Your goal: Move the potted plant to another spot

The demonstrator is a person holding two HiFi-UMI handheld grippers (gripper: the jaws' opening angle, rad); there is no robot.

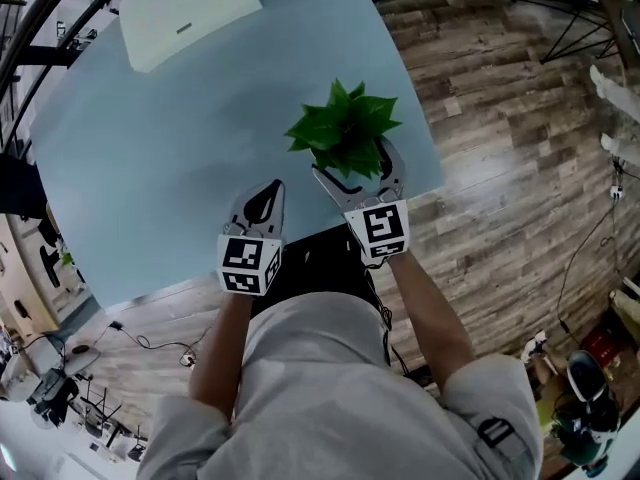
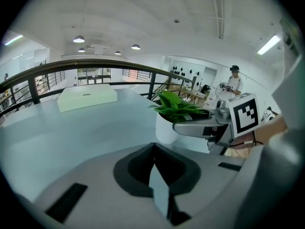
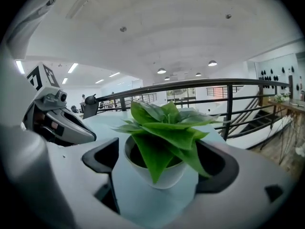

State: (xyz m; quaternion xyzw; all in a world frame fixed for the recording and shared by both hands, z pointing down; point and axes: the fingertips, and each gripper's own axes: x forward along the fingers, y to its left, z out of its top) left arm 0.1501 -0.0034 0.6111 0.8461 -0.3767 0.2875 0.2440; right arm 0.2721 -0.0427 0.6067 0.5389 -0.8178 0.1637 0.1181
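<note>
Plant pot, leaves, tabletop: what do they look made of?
Pot: white, smooth, faintly glossy; glazed ceramic or plastic, can't tell which. Leaves: uniform bright green, waxy sheen; possibly artificial, unsure. Tabletop: pale blue, low-sheen, seamless; likely laminate or painted board.

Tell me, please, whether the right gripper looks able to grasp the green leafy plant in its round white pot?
Probably yes: the right gripper stands open, its jaws either side of the green leafy plant, clear of its pot, with nothing else between.
</note>
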